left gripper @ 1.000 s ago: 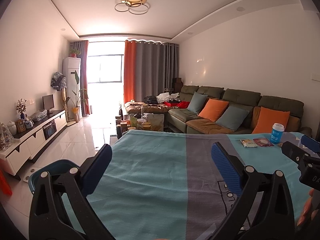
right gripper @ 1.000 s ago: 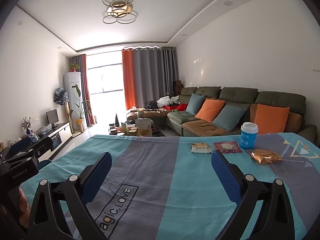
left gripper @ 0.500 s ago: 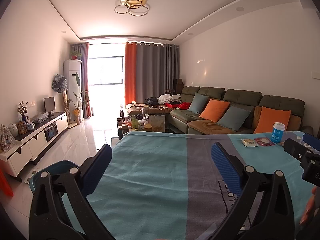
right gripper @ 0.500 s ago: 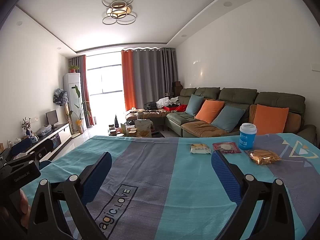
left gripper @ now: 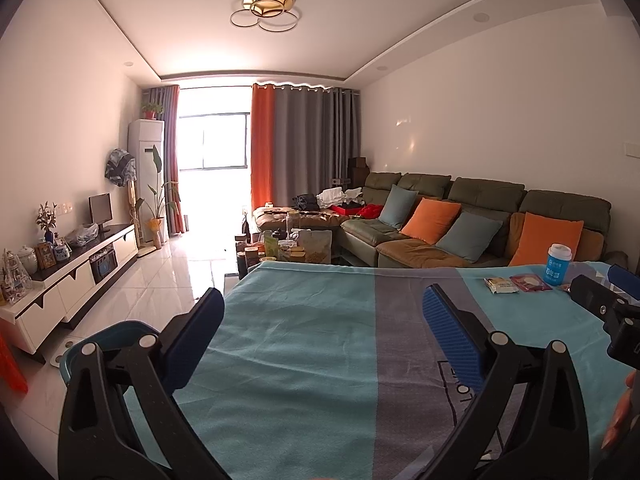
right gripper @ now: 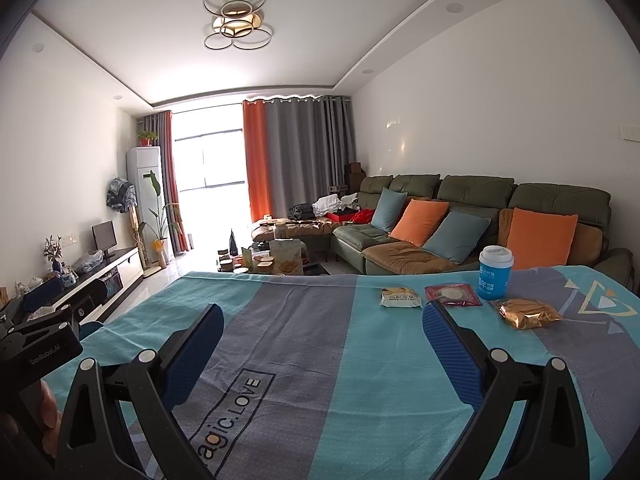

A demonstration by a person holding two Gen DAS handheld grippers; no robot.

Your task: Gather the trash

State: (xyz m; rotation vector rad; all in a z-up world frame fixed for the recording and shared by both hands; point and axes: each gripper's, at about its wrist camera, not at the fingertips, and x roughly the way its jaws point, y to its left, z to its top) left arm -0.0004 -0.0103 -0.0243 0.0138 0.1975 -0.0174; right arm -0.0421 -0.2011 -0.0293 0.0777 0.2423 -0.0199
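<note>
Both wrist views, one moment. My left gripper [left gripper: 320, 312] fills the bottom of its frame, blue pads spread wide with nothing between them, above the desk [left gripper: 304, 344] and its teal-and-grey cloth. My right gripper [right gripper: 320, 316] is likewise spread and empty; its own view shows the trash at centre right of the frame, on the far part of the cloth.

Trash, left to right in the right wrist view: a pale snack packet [right gripper: 401, 297], a red wrapper [right gripper: 452, 295] just beside it, a blue cup with a white lid [right gripper: 495, 273] standing upright behind the wrapper, and a crumpled gold wrapper [right gripper: 528, 313] at the cup's near right. All four lie near one another, well apart from either gripper. A teal bin [left gripper: 116, 338] shows at lower left of the left wrist view, beside the desk, partly hidden by the gripper.

Hazards as I judge them:
- The cup stands close behind the flat wrappers, so a pad reaching for one may tip it; whether it holds liquid I cannot tell.
- Flat packets on soft cloth may lead the pads to pinch the cloth too and drag the rest.
- The gold wrapper is light and may slip from a shallow pinch.
</note>
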